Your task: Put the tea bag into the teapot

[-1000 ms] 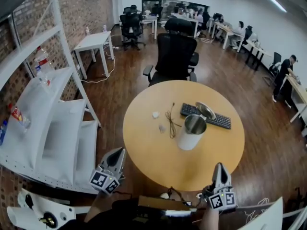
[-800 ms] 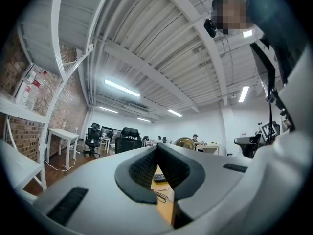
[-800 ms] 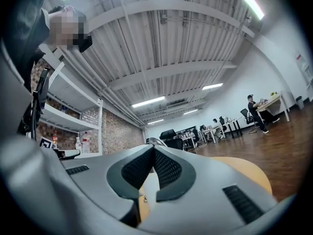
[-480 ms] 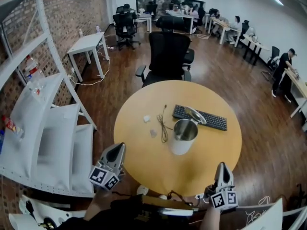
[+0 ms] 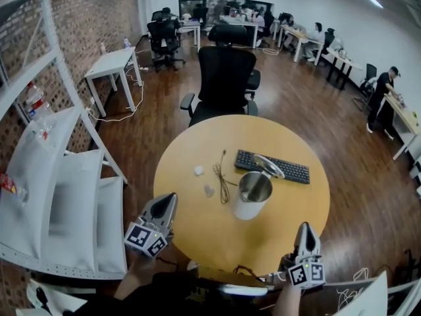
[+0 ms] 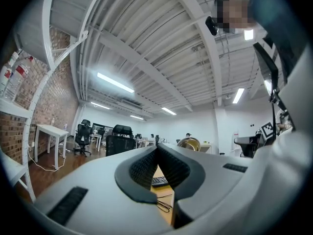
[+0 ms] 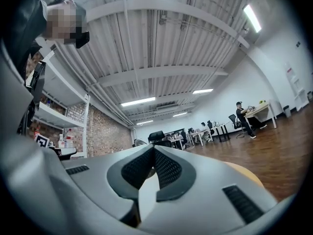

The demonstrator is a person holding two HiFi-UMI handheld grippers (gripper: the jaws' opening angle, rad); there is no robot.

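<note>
A white teapot (image 5: 250, 195) with a steel rim stands on the round wooden table (image 5: 197, 229), its lid (image 5: 270, 166) tipped open. Two small pale tea bags (image 5: 198, 170) (image 5: 209, 190) lie to the left of it. My left gripper (image 5: 169, 199) hovers at the table's near left edge, shut and empty. My right gripper (image 5: 302, 229) is at the near right edge, also shut with nothing in it. In the left gripper view the jaws (image 6: 157, 149) meet at their tips, and the teapot's lid (image 6: 189, 142) shows beyond them. The right gripper (image 7: 153, 149) has its pads together too.
A black keyboard (image 5: 273, 167) lies behind the teapot and a thin dark cable (image 5: 220, 176) runs between the tea bags and the pot. A black office chair (image 5: 225, 81) stands at the table's far side. White shelving (image 5: 59, 196) fills the left.
The head view has shifted, so the table sits a little further left. Both grippers stay shut and low at the near edge; the left one has edged closer to the table.
</note>
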